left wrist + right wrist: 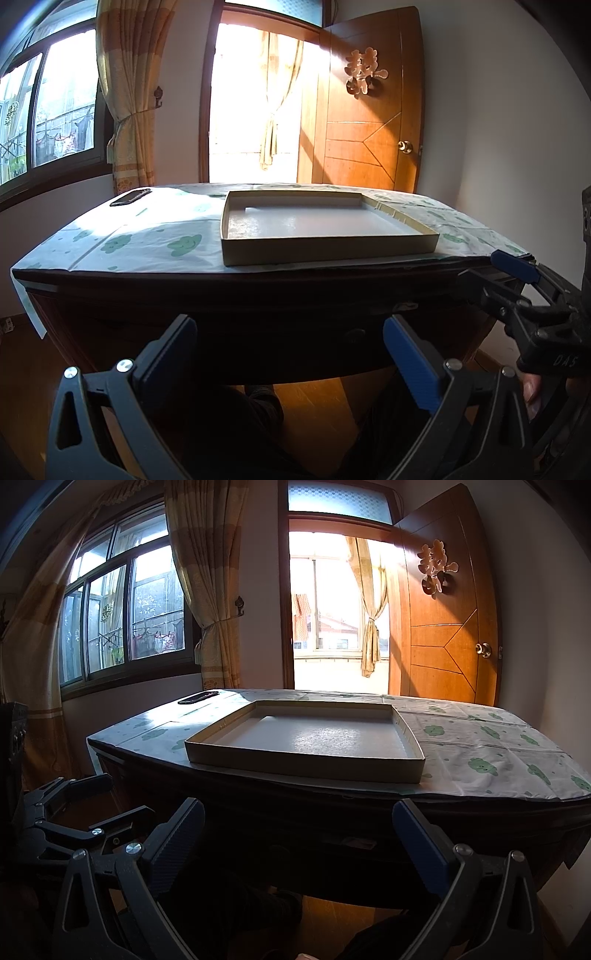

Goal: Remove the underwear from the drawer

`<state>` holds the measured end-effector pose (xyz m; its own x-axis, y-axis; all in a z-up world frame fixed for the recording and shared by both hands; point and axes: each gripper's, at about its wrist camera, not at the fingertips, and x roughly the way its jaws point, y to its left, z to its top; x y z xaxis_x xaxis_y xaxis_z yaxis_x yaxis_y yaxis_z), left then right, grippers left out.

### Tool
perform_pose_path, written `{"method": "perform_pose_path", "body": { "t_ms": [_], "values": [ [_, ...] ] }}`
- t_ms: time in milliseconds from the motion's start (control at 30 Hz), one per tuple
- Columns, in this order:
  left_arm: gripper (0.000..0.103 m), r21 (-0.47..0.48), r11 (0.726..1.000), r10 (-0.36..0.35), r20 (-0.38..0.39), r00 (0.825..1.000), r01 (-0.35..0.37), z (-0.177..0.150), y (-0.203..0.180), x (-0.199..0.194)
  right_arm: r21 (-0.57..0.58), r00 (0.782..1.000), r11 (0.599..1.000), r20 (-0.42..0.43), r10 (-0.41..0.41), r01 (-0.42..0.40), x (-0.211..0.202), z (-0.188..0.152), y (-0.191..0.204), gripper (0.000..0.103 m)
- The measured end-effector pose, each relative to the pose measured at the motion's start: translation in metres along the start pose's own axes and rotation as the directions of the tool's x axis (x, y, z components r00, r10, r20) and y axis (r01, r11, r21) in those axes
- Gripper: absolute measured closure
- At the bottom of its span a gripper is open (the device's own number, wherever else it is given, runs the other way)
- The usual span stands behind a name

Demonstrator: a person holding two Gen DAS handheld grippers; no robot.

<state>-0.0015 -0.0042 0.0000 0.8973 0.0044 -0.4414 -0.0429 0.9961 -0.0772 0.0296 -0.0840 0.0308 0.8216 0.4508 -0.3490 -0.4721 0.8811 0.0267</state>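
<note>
We find the drawer (354, 332) closed in the dark front below the surface (147, 240), lying crosswise straight ahead of both released tools. The left hand-held gripper (288, 354) sits squarest to it; the right hand-held gripper (297, 840) alongside (underwear unseen).

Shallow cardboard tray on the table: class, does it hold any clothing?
No. The shallow cardboard tray shows only its bare pale floor, with nothing lying inside.

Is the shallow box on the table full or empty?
Empty. The shallow box shows only its bare pale floor inside its rim in both wrist views; no underwear lies in it.
</note>
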Motion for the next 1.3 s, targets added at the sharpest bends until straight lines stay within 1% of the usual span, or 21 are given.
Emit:
{"method": "perform_pose_path", "body": {
  "t_ms": [500, 633, 767, 867, 933, 1033, 1100, 1167, 1300],
  "values": [
    [0.000, 0.004, 1.000, 0.009, -0.008, 1.000, -0.008, -0.004, 0.002, 0.007, -0.029, 1.000, 1.000, 0.004, 0.002, -0.002, 0.008, -0.001, 0.003, 0.001],
    [0.000, 0.005, 1.000, 0.016, -0.007, 1.000, -0.016, -0.006, 0.002, 0.009, -0.060, 1.000, 0.998, 0.028, -0.005, 0.007, 0.011, -0.005, 0.002, 0.001],
    [0.000, 0.001, 1.000, 0.018, -0.019, 1.000, -0.018, -0.010, 0.003, 0.014, -0.084, 0.999, 0.996, 0.053, 0.007, -0.002, 0.020, -0.012, -0.004, 0.001],
    [0.000, 0.007, 1.000, 0.015, -0.024, 1.000, -0.015, -0.012, 0.001, 0.016, -0.107, 0.996, 0.994, 0.091, 0.009, 0.001, 0.032, -0.019, -0.012, 0.001],
    [0.000, 0.012, 1.000, 0.013, -0.026, 1.000, -0.013, -0.012, 0.000, 0.017, -0.121, 0.993, 0.992, 0.115, -0.011, 0.025, 0.041, -0.024, -0.019, 0.001],
    [0.000, 0.012, 1.000, 0.013, -0.028, 1.000, -0.012, -0.014, 0.000, 0.017, -0.094, 0.990, 0.994, 0.139, -0.036, 0.050, 0.057, -0.026, -0.036, 0.001],
    [0.000, 0.012, 1.000, 0.013, -0.034, 0.999, -0.013, -0.015, -0.001, 0.019, -0.095, 0.981, 0.992, 0.186, -0.062, 0.081, 0.062, -0.027, -0.044, 0.001],
    [0.000, 0.016, 1.000, 0.014, -0.039, 0.999, -0.013, -0.016, -0.003, 0.019, -0.121, 0.969, 0.987, 0.235, -0.077, 0.108, 0.066, -0.029, -0.048, 0.001],
    [0.000, 0.025, 1.000, 0.015, -0.044, 0.999, -0.014, -0.017, -0.006, 0.019, -0.146, 0.959, 0.982, 0.274, -0.074, 0.118, 0.075, -0.032, -0.055, 0.001]
  ]
}}
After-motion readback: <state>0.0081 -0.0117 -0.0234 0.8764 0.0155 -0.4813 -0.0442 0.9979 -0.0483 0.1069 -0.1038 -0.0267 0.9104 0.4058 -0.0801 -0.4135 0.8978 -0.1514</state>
